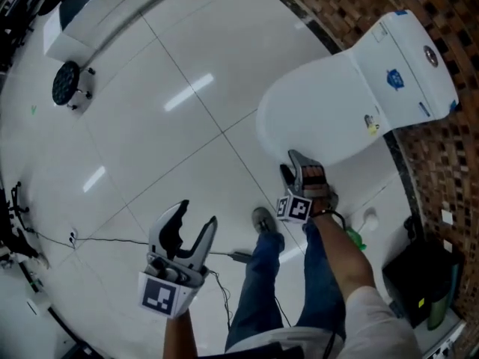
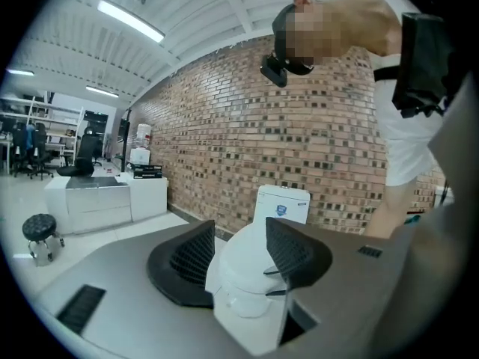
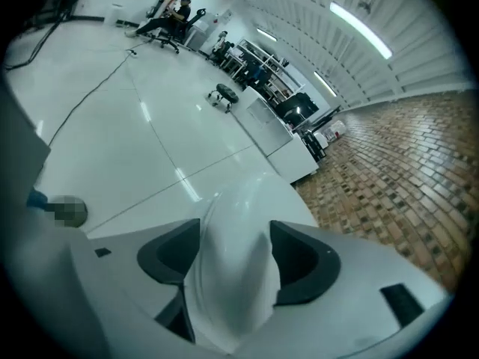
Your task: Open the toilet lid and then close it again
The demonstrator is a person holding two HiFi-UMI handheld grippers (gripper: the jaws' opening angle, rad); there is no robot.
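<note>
toilet (image 1: 322, 118): against wall (image 1: 449, 155), tank (image 1: 408, 66) at its back
right gripper (image 1: 293, 164): at toilet's front edge
left gripper (image 1: 197, 214): over floor (image 1: 165, 148), well left of toilet
stool (image 1: 67, 84): far left

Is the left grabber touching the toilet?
Apart. The head view shows the left gripper over the floor, with a wide stretch of tiles between it and the toilet.
</note>
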